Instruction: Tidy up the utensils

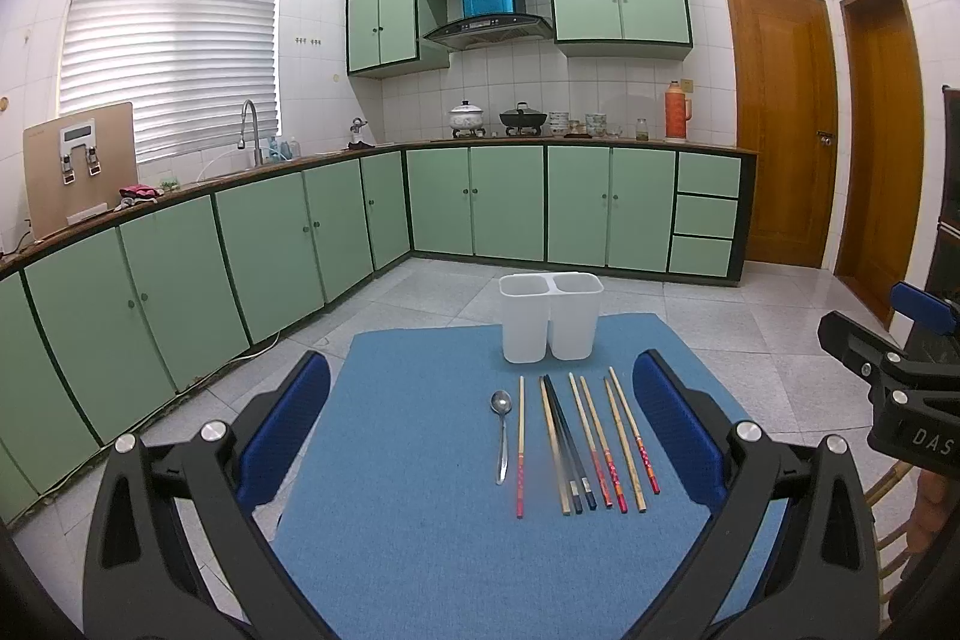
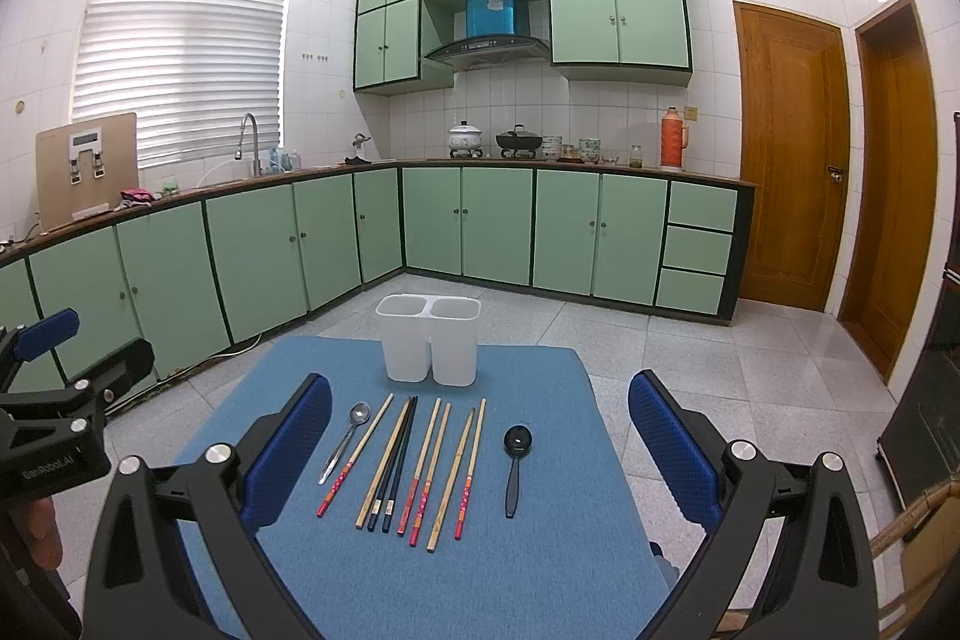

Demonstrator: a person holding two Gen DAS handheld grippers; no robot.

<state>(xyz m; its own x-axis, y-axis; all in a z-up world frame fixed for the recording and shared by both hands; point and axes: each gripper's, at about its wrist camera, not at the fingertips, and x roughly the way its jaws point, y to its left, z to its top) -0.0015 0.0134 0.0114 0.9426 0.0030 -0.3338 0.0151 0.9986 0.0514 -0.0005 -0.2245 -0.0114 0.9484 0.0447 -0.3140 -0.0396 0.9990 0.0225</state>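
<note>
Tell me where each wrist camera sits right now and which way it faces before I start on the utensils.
Left wrist: behind the open left gripper, facing the blue mat, metal spoon, chopsticks, white two-compartment holder; right gripper shows at right.
Right wrist: behind the open right gripper, same direction, further right, also catching the black spoon; left gripper shows at left.
Shared: mat, holder, chopsticks, metal spoon, green cabinets.

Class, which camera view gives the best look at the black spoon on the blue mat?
The right wrist view: the black spoon lies fully visible, right of the chopsticks. In the left wrist view it does not show; the right finger of the left gripper covers that area.
</note>
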